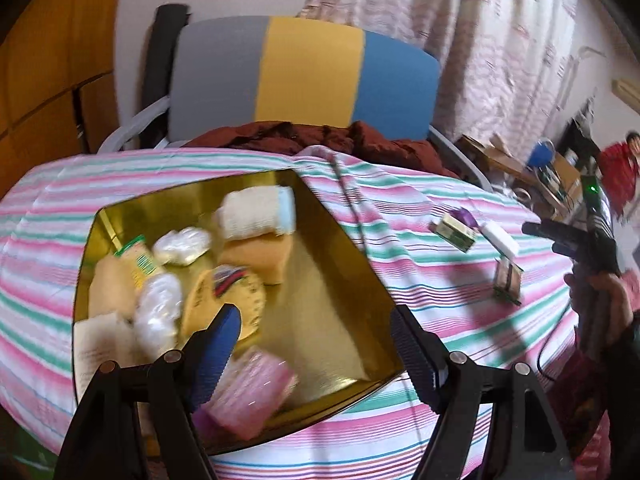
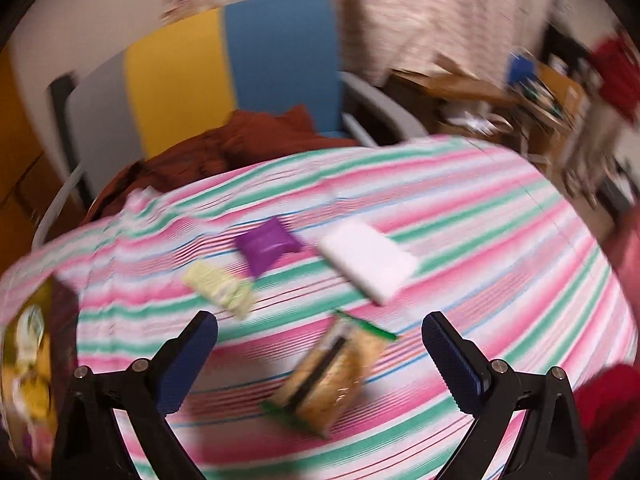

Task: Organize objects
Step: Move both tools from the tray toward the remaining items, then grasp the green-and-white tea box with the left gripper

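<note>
left gripper (image 1: 316,322): held spread and empty over gold box (image 1: 332,300), packed with snack packs | right gripper (image 2: 320,330): jaws parted, nothing held, above sandwich-cracker packet (image 2: 334,376) | striped cloth (image 2: 500,248): purple packet (image 2: 266,244), white block (image 2: 370,264), pale green packet (image 2: 220,294) lying apart | chair (image 1: 304,76) behind table

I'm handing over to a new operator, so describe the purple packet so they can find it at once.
Look at the striped tablecloth, right of the gold box, where four loose items lie. The purple packet is at the far side of that group, between the pale green packet and the white block. It is the only purple, pillow-shaped one.
</note>
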Available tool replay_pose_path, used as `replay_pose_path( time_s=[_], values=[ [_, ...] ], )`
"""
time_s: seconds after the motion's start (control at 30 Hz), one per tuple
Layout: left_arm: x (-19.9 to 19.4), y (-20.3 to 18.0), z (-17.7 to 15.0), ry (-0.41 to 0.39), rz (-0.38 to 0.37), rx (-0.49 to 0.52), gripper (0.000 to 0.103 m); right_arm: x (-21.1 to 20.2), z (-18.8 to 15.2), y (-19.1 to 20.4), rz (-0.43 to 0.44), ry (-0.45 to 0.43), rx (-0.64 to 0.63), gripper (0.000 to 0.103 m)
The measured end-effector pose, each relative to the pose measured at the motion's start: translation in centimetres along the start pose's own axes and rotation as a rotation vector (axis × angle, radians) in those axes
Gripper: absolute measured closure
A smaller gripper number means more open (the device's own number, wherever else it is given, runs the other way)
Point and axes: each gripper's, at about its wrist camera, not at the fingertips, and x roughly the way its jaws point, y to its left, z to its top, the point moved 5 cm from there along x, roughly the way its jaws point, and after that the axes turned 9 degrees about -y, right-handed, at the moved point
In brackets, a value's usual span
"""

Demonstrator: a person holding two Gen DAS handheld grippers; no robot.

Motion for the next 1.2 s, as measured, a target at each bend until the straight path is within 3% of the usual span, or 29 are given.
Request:
replay_pose_path(
  time_s=[0.2, 0.47, 0.67, 1.03, 1.2],
  values=[
    [1.8, -4.5, 0.8, 0.02, -0.069, 0.102, 0.025, 1.4, -0.6, -3.7, 0.008, 0.04, 0.201, 0.0],
    [5.3, -11.2, 1.7, 0.05, -0.165, 0.214, 0.025, 1.6, -0.9, -3.1, 0.036, 0.054, 0.196, 0.0],
    [8.7, -15.2, 2.2, 0.081, -0.184, 0.293, 0.025, 1.4, -0.9, -3.5, 0.053, 0.06, 0.226, 0.0],
    [15.3, -20.3, 2.7, 0.133, -0.242, 0.421, 0.019, 1.4, -0.8, -3.9, 0.084, 0.065, 0.268, 0.0],
    [18.4, -21.6, 3.2, 0.155, -0.262, 0.411, 0.015, 1.5, -0.8, -4.1, 0.101, 0.074, 0.292, 0.0]
  ],
)
